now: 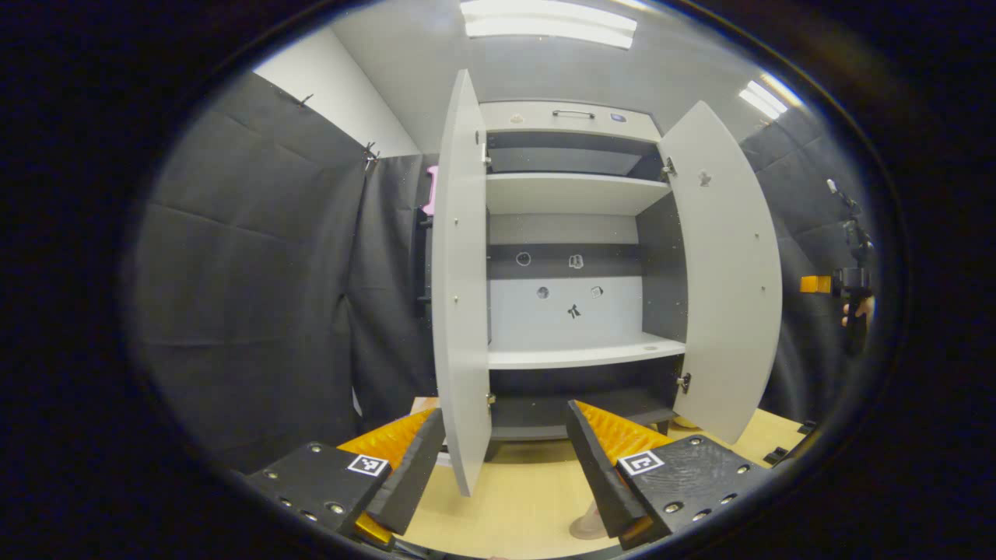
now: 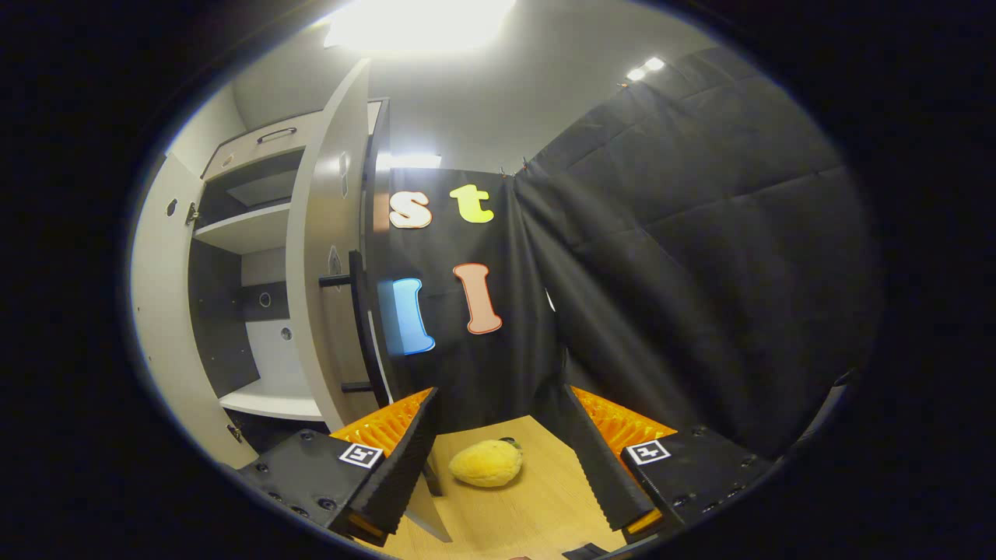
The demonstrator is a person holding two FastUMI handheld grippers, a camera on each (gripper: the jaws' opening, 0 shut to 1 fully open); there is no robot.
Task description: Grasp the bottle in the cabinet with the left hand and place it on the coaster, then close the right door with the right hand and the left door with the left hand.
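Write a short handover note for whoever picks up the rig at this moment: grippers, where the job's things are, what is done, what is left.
Left gripper: open, holding nothing, facing the cabinet with the edge of the left door between its fingers.
Right gripper: open, holding nothing, beside the right door, a yellow plush toy on the table ahead of it.
Things: both doors stand wide open. The shelves in sight hold no bottle. I cannot make out the bottle or coaster for certain.
Done: bottle appears to be out of the cabinet.
Left: confirm the bottle is on the coaster, then close the right door, then the left.
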